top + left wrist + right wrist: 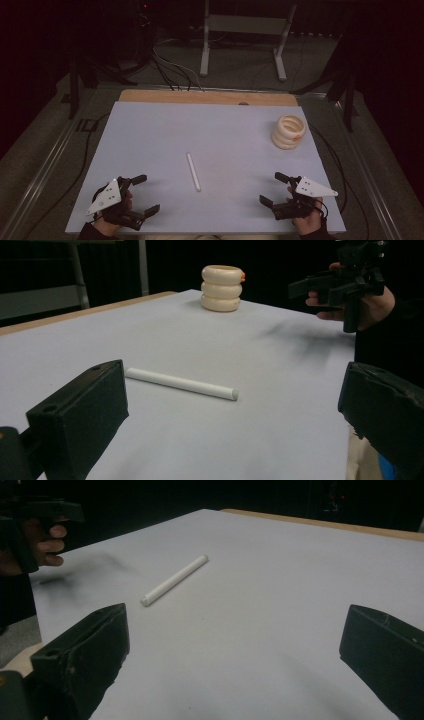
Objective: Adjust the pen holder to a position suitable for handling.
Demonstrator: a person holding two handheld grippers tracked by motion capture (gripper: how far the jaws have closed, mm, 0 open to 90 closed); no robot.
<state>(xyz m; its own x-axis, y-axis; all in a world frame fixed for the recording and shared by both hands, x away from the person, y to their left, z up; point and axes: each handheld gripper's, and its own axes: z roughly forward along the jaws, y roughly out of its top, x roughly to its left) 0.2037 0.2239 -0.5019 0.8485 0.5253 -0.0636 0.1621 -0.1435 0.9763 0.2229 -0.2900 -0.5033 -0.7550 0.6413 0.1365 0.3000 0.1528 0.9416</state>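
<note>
Both claws are held wide and empty over the near edge of the surface (150,130): left claw (142,195), right claw (274,188). Between them, mid-surface, the white rod (193,171) lies flat. It is best straddled crosswise at its middle before closing; the ring stack (288,131) is left at the far right corner.

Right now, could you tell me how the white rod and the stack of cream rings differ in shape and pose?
The white rod lies flat mid-table, long and thin; the stack of cream rings stands upright near the far right corner, short and wide. The rings carry an orange mark; the rod is plain. Both rest untouched on the table.
</note>
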